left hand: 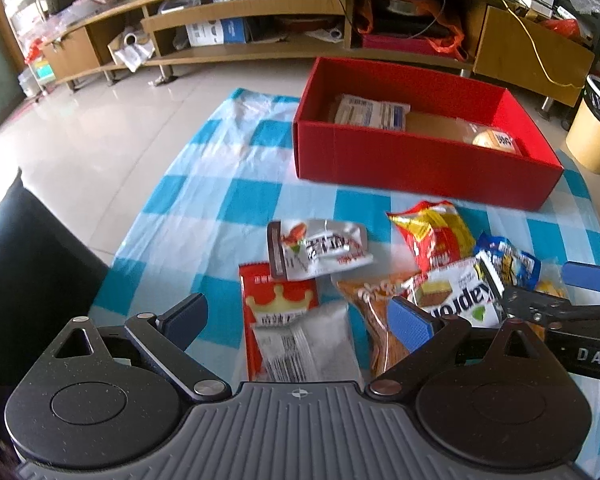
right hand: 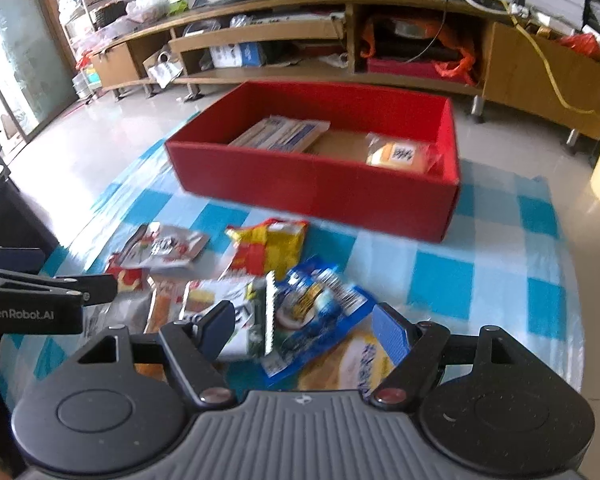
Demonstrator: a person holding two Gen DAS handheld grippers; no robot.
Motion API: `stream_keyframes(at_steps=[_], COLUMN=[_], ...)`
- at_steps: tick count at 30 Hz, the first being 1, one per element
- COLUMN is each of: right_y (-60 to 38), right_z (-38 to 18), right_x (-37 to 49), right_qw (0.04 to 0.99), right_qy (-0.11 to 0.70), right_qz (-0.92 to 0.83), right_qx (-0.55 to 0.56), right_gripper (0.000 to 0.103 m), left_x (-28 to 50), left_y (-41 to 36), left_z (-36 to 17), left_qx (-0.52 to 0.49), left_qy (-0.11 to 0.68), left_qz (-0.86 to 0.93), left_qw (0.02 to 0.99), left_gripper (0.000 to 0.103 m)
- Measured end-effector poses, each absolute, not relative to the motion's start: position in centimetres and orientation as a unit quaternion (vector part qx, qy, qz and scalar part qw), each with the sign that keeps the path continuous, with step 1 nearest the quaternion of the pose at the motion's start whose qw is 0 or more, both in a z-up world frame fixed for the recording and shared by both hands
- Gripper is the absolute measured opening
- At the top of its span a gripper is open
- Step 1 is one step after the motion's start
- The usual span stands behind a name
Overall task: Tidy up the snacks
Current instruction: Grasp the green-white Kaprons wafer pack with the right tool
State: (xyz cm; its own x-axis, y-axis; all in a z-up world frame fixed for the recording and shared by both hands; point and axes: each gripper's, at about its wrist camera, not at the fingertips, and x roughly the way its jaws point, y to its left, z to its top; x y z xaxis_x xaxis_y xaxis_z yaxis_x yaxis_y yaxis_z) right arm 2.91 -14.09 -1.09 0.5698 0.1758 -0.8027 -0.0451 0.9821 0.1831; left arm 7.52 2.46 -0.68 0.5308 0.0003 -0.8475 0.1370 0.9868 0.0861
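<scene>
- The cloth (left hand: 236, 184) is the biggest thing. It has blue and white squares and lies flat on the floor.
- The red box (right hand: 316, 184) sits on the far part of the cloth. It has no lid. Two snacks are already inside: a flat pack (right hand: 284, 132) on the left and a round bun (right hand: 400, 156) on the right.
- The pile of snacks (left hand: 380, 280) lies on the near part of the cloth, apart from the box. The packs lie on top of each other.
- The left gripper (left hand: 300, 320) is open and holds nothing. It hangs over the left side of the pile, above a red pack (left hand: 276, 296) and a white pack (left hand: 304, 344).
- The right gripper (right hand: 304, 328) is open too and holds nothing. It hangs over the right side of the pile, above a blue pack (right hand: 324, 304) and a yellow pack (right hand: 356, 364).
- The two grippers are close, side by side. They could bump if both reach to the middle of the pile.
- The packs overlap. A gripper could pinch two at once, and one might drop before it gets to the box.
- The packs are shiny and puffy. One could slip out if it is only held by a corner.
- The cloth is thin. A low grab could catch it and drag the pile.
- The box wall stands up. A low pack could hit it and fall outside.
</scene>
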Motion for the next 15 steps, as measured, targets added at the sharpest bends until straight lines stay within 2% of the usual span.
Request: stream_keyframes(at_steps=[9,15], right_y=[-11.3,-9.1], right_z=[-2.0,-3.4], right_x=[4.7,5.9], right_qw=[0.875,0.872], right_qy=[0.474,0.482], right_qz=[0.086,0.091], right_qx=[0.049,0.013], right_gripper=[0.075,0.084], left_x=[7.4,7.7], left_y=[4.4,5.2], left_z=[-1.4,-1.5], left_qx=[0.050,0.038], left_qy=[0.502,0.508], left_qz=[-0.027,-0.026], left_qw=[0.863,0.860], left_gripper=[0.099,0.099])
